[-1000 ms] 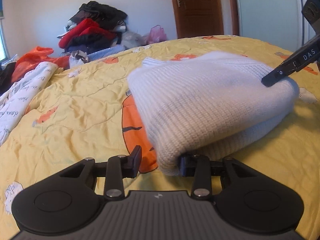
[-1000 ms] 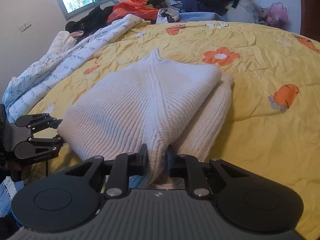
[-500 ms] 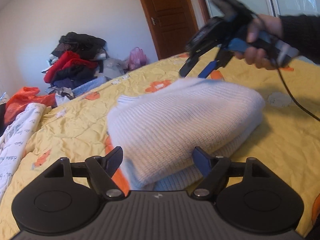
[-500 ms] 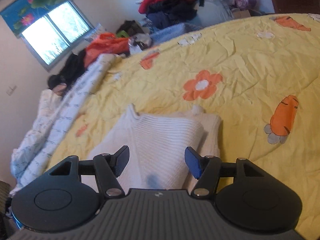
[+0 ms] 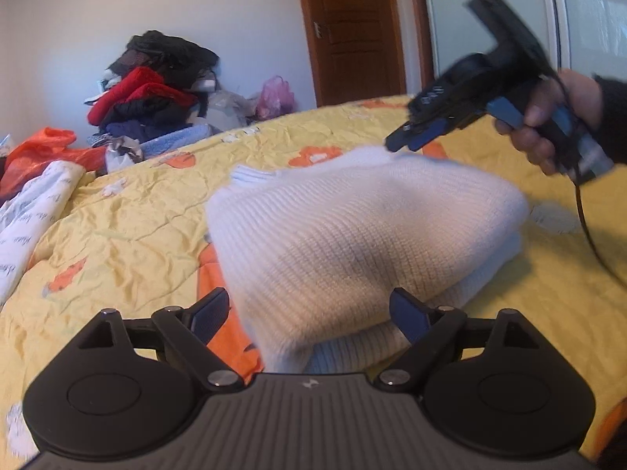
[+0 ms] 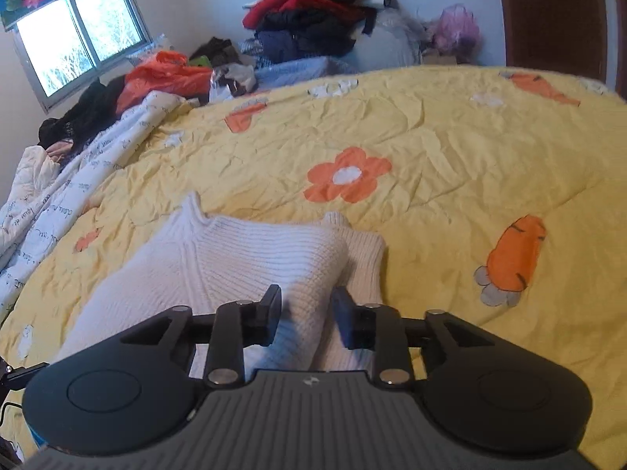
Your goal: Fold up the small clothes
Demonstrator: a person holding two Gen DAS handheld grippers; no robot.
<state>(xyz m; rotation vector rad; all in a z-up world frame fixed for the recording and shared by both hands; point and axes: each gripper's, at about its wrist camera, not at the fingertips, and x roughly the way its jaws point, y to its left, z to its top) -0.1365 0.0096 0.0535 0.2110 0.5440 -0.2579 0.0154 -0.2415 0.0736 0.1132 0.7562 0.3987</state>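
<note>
The folded sweater (image 5: 364, 243) is lying soft and bulky on the bed (image 6: 450, 149). Left tongs (image 5: 309, 315) are opening wide around its near corner, gripping nothing. Right tongs (image 6: 305, 319) are closing empty above it; best grabbing a thick folded edge.

The near edge of the white sweater (image 5: 352, 243) is hidden behind the left gripper (image 5: 309, 315) body, so no contact with the opening jaws can be made out. The right gripper (image 5: 407, 141), seen ahead and to the right, is blurred, and the sleeve behind the hand (image 5: 548, 125) is cut off by the frame edge. Whether cloth is pinched by its closing jaws cannot be told
</note>
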